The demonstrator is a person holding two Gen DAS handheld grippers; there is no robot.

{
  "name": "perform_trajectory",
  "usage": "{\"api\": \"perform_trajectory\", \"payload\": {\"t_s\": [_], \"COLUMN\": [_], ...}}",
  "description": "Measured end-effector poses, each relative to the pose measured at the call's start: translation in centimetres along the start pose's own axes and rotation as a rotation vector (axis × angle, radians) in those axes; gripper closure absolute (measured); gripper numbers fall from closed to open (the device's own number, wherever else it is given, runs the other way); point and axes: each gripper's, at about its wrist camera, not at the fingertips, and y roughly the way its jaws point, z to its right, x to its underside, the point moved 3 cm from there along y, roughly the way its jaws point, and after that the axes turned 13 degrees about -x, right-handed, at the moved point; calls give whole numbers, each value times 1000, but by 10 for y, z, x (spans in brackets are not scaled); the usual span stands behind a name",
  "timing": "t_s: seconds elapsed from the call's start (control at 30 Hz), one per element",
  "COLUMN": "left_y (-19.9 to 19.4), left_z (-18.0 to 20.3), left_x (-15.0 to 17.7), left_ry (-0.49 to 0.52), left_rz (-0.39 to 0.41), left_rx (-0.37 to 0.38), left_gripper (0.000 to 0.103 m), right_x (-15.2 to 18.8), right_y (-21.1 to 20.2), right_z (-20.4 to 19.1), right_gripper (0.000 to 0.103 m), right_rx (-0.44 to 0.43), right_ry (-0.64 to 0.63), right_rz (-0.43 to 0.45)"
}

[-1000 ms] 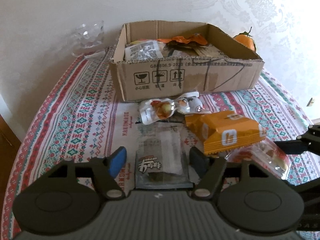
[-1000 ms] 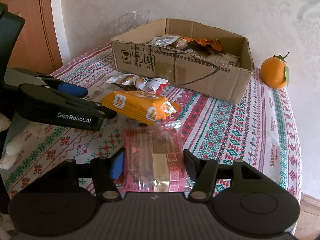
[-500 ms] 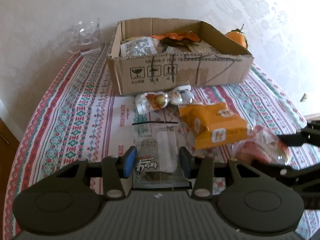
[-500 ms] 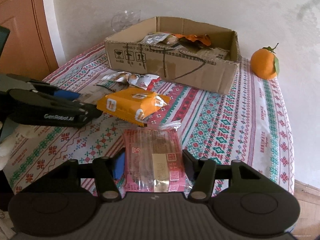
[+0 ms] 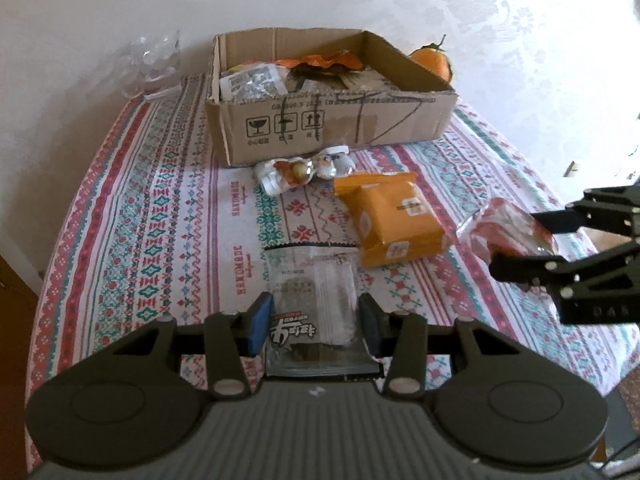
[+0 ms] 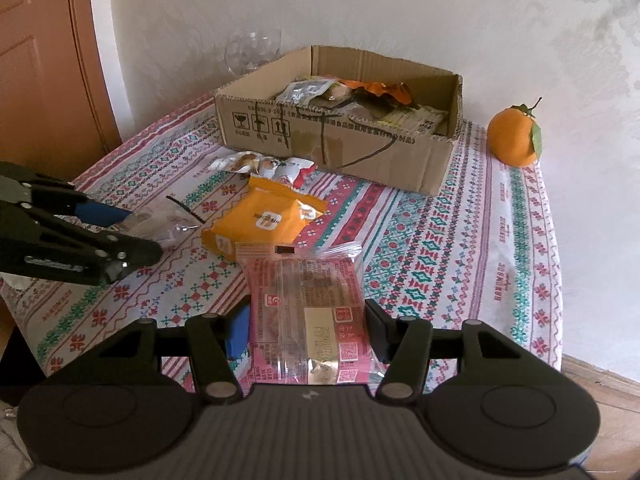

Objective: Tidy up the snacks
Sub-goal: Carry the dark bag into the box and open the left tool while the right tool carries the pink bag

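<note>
Pinching packets: left claw (image 5: pixel 314 330) clear packet (image 5: pixel 316 304), right claw (image 6: pixel 306 330) pink packet (image 6: pixel 306 304).

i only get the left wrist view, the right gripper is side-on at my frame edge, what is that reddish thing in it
Observer: The right gripper is shut on a pink clear-wrapped snack packet with a gold label, held flat between both pads.
Operator: ok, the orange fruit is half behind the box for me, is it inside
Observer: No. The orange fruit with a green leaf sits on the patterned tablecloth, outside the brown cardboard box, apart from its wall.
Operator: any space left in the box, i only see the near side
Observer: The end nearest the fruit holds flat packets lying low, well under the rim.
</note>
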Motion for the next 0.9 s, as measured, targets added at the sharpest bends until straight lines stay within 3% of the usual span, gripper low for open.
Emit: {"api": "perform_trajectory", "payload": {"t_s": [0.4, 0.9], "left_y": [-25, -2], "left_z": [-5, 8], "left_x": [-20, -118], "left_ry": [20, 34], "left_rz": [15, 139], "left_rx": [62, 74], "left_gripper": [58, 58], "right_x": [-18, -89], "right_y": [-19, -14], "right_z": [4, 32], "right_gripper": [41, 41], "right_rx": [10, 40], "right_ry": [-6, -77], "right_rz": [35, 88]}}
